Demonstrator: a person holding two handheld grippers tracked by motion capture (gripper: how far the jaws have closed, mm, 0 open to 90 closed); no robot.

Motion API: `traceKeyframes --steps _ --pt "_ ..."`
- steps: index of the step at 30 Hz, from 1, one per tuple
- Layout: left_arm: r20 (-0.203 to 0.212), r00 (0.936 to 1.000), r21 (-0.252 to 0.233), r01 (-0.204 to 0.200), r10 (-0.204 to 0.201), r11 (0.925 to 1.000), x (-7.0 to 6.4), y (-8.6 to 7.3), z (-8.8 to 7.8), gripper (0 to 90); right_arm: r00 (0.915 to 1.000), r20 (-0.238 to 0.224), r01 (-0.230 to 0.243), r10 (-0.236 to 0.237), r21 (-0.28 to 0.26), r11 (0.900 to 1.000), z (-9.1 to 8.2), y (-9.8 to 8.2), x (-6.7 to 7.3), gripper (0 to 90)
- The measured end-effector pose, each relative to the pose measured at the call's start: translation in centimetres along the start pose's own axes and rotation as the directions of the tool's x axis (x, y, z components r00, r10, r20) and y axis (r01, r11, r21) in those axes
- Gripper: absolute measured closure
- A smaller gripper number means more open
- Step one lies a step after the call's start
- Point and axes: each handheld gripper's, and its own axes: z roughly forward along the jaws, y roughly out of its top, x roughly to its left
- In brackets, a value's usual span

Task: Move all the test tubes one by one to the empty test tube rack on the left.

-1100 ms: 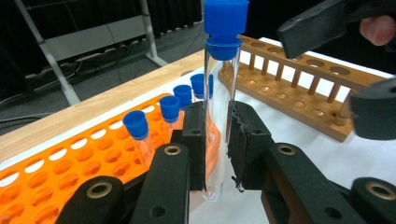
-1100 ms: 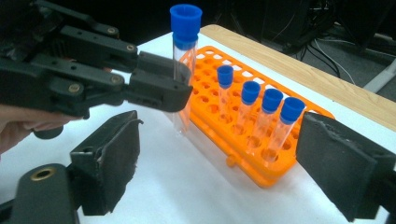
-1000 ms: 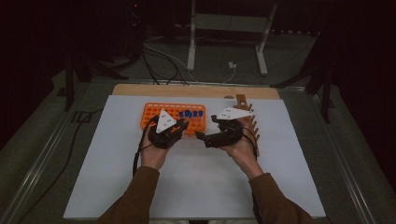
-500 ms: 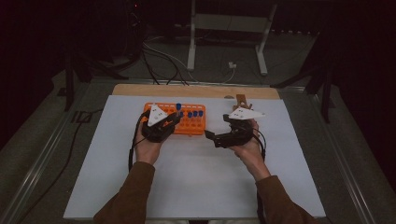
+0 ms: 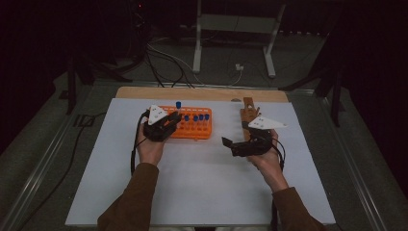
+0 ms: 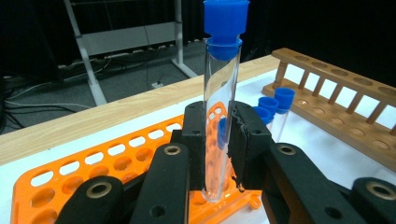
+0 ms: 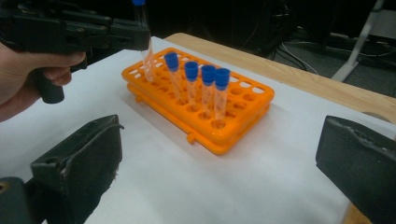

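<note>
My left gripper (image 5: 173,118) is shut on a clear test tube (image 6: 219,116) with a blue cap (image 5: 178,105). It holds the tube upright, the bottom end just over the left part of the orange rack (image 5: 192,130). In the right gripper view that tube (image 7: 145,51) hangs above the rack's (image 7: 243,107) far holes. Several more blue-capped tubes (image 7: 201,88) stand in a row in the rack. To the right of the rack, my right gripper (image 5: 228,143) is open with nothing between its jaws and points left toward the rack.
A wooden tube rack (image 5: 248,113) lies at the back right, just behind my right hand. The white sheet (image 5: 192,192) covers the table, with a wooden strip (image 5: 202,94) along its far edge. Cables and a metal stand (image 5: 231,29) are on the floor beyond.
My right gripper has drawn away from the orange rack, to the right and toward the near edge. My left gripper has shifted left over the rack with the tube in it.
</note>
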Motion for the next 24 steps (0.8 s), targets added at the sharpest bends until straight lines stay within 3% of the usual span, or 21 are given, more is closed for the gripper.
traceKeyframes --steps 12,24 --pt "-0.003 0.9999 0.015 0.017 -0.017 0.9997 0.1 -0.8 1.6 78.0 0.9970 0.050 -0.058 0.059 -0.030 0.998 -1.9 -1.6 -1.7 0.8" --pt "-0.014 0.9996 0.027 0.023 -0.023 0.9994 0.2 -1.3 2.3 78.0 0.9952 0.074 -0.062 0.065 -0.044 0.997 -3.7 -2.4 -2.4 0.8"
